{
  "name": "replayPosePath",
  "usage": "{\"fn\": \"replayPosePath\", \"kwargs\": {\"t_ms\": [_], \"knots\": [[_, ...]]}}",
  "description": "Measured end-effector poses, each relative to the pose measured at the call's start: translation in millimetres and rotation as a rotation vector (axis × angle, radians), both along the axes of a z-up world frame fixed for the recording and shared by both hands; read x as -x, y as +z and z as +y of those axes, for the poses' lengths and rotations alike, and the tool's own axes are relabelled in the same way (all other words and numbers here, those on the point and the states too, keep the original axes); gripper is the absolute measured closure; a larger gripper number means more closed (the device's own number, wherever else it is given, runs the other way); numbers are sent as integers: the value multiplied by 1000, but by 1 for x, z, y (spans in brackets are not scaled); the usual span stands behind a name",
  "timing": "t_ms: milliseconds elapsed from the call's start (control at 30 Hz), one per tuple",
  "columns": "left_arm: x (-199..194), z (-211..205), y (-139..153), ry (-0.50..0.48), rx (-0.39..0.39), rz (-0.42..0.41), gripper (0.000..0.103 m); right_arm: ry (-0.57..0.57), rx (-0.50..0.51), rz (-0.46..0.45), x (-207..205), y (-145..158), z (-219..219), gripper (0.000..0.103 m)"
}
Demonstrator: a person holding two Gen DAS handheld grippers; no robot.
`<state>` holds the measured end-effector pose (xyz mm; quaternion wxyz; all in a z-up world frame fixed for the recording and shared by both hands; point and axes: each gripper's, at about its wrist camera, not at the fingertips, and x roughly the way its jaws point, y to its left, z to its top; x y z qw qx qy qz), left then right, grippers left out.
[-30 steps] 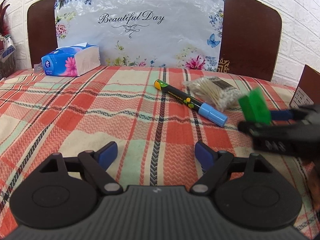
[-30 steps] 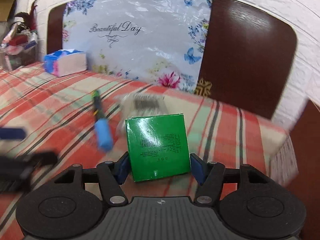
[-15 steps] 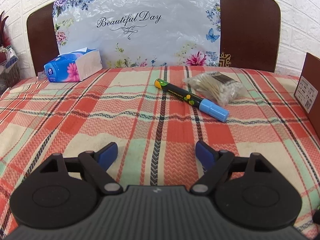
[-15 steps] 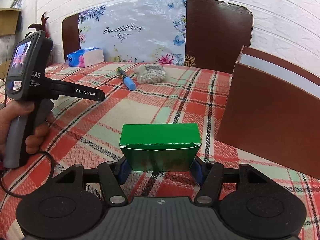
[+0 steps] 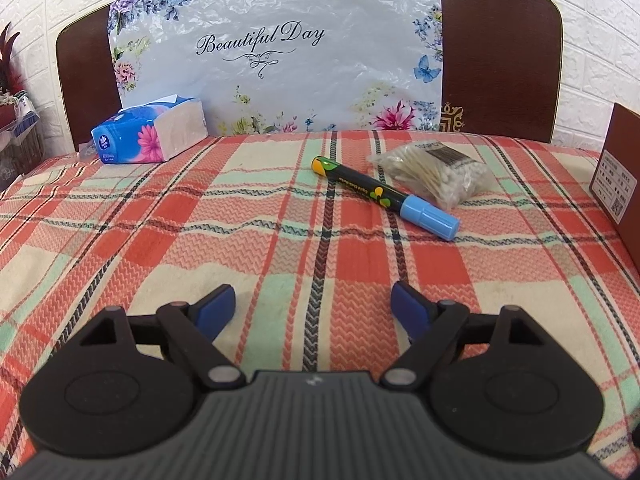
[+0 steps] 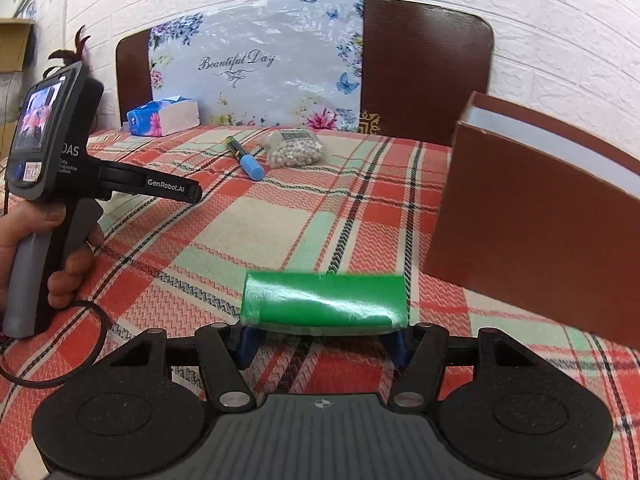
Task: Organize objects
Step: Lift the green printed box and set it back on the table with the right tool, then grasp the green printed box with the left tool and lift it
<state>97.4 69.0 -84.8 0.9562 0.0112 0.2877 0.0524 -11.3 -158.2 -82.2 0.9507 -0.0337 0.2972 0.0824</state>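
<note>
My right gripper (image 6: 322, 342) is shut on a green box (image 6: 324, 300), held flat above the plaid cloth, just left of a brown open box (image 6: 532, 216). My left gripper (image 5: 314, 308) is open and empty over the cloth. Ahead of it lie a black marker with a blue cap (image 5: 384, 196) and a bag of cotton swabs (image 5: 434, 172). Both show far off in the right wrist view: marker (image 6: 245, 158), bag (image 6: 294, 148). The left gripper's body (image 6: 60, 152) shows there at the left, in a hand.
A blue tissue pack (image 5: 150, 132) sits at the back left by the headboard (image 5: 496, 60) with its floral "Beautiful Day" sheet (image 5: 276, 52). The brown box's labelled side (image 5: 618, 184) stands at the right edge. A shelf with clutter (image 5: 16, 112) is far left.
My right gripper pulled back toward the near right with the green box, tipping it from upright to flat. It left the left wrist view. The left gripper stayed open and nearly still.
</note>
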Motion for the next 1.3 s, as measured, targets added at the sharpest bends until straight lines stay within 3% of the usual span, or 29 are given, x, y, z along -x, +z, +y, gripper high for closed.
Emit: {"fn": "replayPosePath", "kwargs": {"t_ms": [200, 300, 500, 767, 1067, 1167, 1300], "knots": [[0, 1, 0, -1, 2, 0, 16, -34, -19, 16, 11, 2, -13, 42], [0, 1, 0, -1, 3, -1, 16, -31, -3, 23, 19, 2, -12, 32], [1, 1, -1, 0, 4, -1, 16, -24, 18, 17, 34, 2, -12, 29], [1, 1, -1, 0, 4, -1, 16, -50, 7, 8, 34, 3, -14, 43], [0, 1, 0, 0, 5, -1, 16, -122, 50, -12, 26, 1, -6, 43], [0, 1, 0, 0, 5, 0, 16, -167, 27, -1, 24, 0, -14, 29], [1, -2, 0, -3, -13, 9, 16, -184, 16, 0, 28, 1, -18, 26]]}}
